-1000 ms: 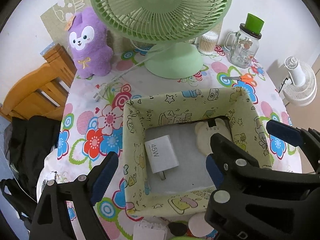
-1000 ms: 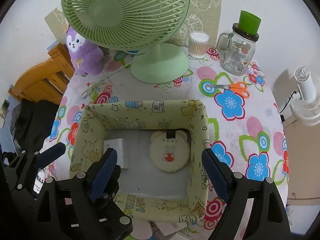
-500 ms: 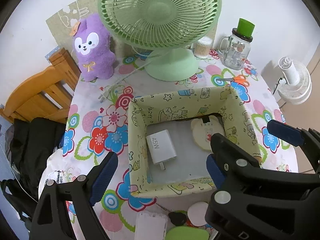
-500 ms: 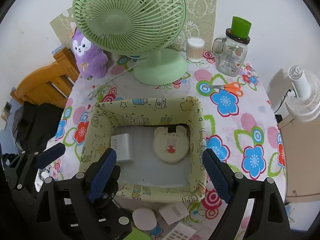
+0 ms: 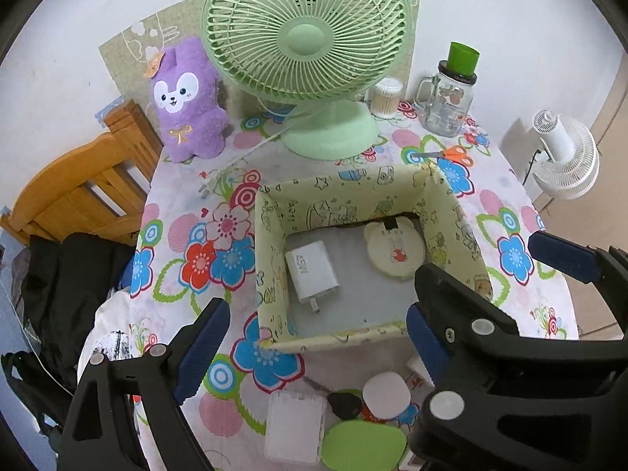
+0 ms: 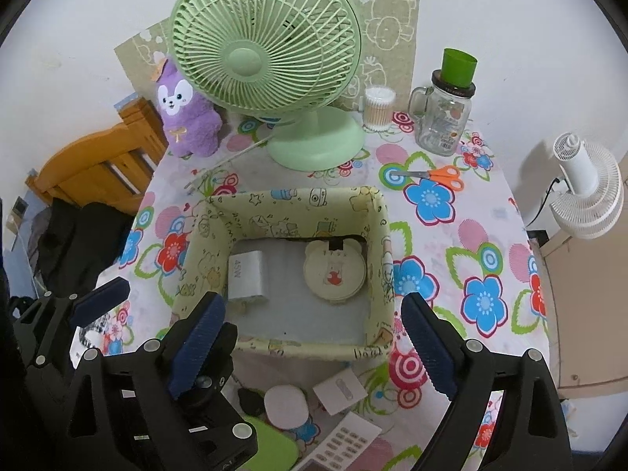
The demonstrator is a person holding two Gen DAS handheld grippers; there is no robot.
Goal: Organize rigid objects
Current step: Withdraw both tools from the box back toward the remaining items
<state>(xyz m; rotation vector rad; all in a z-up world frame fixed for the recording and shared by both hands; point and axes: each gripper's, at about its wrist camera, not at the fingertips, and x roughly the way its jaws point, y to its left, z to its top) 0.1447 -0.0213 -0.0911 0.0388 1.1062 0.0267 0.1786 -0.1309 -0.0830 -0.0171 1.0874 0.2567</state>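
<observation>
The fabric storage box sat in the middle of the floral tablecloth, its printed walls soft and slightly bowed, so it would likely sag if lifted by one rim and was better left where it stood. Inside it lay the white 45W charger, flat on the grey floor near the left wall, and the round bear-eared compact toward the far right corner; the two were well apart. Both looked stiff and light. The charger's smooth sides seemed slippery, so a hold across its narrower faces would probably suit, clear of the prongs. In front of the box, still on the cloth, waited a square white case, a green oval piece, a small pale round lid, a white card-like packet and a black key fob, all apparently rigid and light, the flat ones calling for a pinch at the edges. The left gripper hovered with jaws wide apart and empty; the right gripper had just been opening, nothing between its pads.
</observation>
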